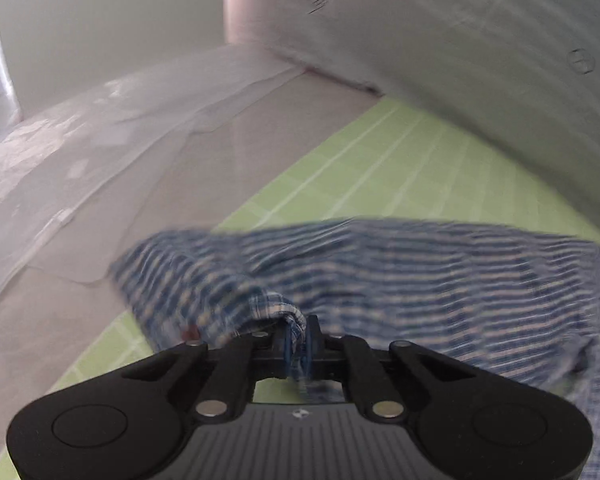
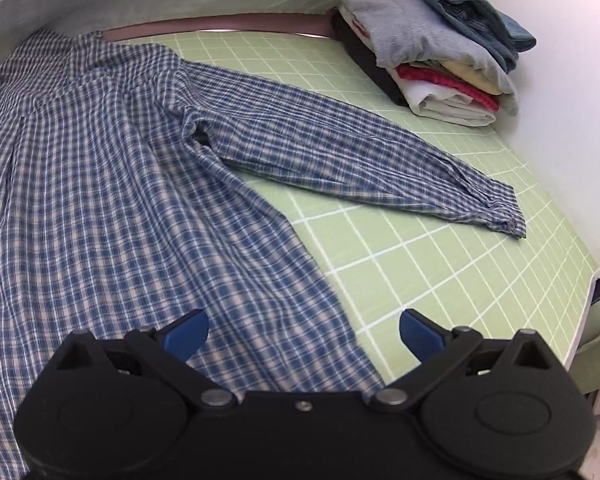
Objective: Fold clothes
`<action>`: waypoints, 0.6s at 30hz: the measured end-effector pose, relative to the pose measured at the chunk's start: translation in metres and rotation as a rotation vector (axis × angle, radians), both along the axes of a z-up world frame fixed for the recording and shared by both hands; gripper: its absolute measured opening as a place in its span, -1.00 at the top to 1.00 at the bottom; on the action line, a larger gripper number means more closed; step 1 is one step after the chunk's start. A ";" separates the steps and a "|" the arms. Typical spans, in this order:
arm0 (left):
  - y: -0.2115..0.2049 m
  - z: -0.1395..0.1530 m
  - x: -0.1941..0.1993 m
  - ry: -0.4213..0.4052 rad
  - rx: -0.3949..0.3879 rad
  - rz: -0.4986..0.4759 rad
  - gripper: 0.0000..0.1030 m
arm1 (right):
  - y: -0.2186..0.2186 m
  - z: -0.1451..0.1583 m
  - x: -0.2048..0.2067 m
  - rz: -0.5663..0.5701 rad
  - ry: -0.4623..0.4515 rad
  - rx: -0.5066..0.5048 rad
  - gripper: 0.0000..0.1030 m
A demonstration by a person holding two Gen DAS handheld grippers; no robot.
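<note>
A blue checked shirt is spread on the green gridded mat that covers the tabletop, its back panel flat and one sleeve stretched out sideways towards the mat's edge. No fold is yet seen in the body or in that sleeve, so the shirt is judged to be at the very start of its folding. A bunched piece of the shirt's cloth is pinched between the pressed-together fingers of the left gripper and is raised off the mat; which part it is cannot be told through the blur. The fingers of the right gripper are spread wide and empty above the hem region. A stack of folded clothes is seen at the far corner, so several garments are judged finished.
</note>
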State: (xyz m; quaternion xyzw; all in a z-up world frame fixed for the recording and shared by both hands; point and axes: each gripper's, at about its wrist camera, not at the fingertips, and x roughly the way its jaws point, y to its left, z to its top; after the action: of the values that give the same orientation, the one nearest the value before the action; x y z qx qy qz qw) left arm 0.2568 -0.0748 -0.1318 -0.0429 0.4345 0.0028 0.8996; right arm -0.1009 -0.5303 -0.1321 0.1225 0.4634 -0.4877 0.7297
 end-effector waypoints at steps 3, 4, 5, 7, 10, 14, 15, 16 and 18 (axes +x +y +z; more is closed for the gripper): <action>-0.043 0.020 -0.012 -0.036 -0.045 -0.113 0.89 | -0.001 0.003 -0.004 0.000 -0.005 -0.023 -1.00; -0.063 0.026 -0.019 -0.039 -0.077 -0.169 0.90 | -0.002 0.002 -0.006 -0.005 -0.011 -0.026 -1.00; -0.082 0.030 -0.025 -0.036 -0.108 -0.221 0.90 | -0.003 0.002 -0.008 -0.011 -0.019 -0.025 -1.00; -0.124 0.037 -0.045 -0.022 -0.170 -0.343 0.90 | -0.005 0.001 -0.013 -0.025 -0.035 -0.019 -1.00; -0.192 0.047 -0.085 -0.002 -0.241 -0.578 0.82 | -0.007 -0.001 -0.020 -0.047 -0.057 -0.012 -0.99; -0.238 0.046 -0.116 0.062 -0.281 -0.702 -0.06 | -0.007 0.001 -0.028 -0.061 -0.073 -0.013 -0.99; -0.244 0.045 -0.120 0.072 -0.281 -0.712 -0.39 | -0.006 0.002 -0.029 -0.058 -0.072 -0.021 -0.99; -0.241 0.044 -0.121 0.055 -0.254 -0.696 -0.53 | -0.005 0.003 -0.030 -0.053 -0.071 -0.031 -0.99; -0.229 0.045 -0.121 0.013 -0.188 -0.653 -0.57 | -0.002 0.006 -0.031 -0.043 -0.069 -0.051 -0.99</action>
State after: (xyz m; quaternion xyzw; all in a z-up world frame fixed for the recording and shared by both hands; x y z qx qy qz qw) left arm 0.1359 -0.3035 -0.0871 0.0156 0.4295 -0.3253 0.8423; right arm -0.1318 -0.5325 -0.1262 0.1306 0.4227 -0.5104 0.7374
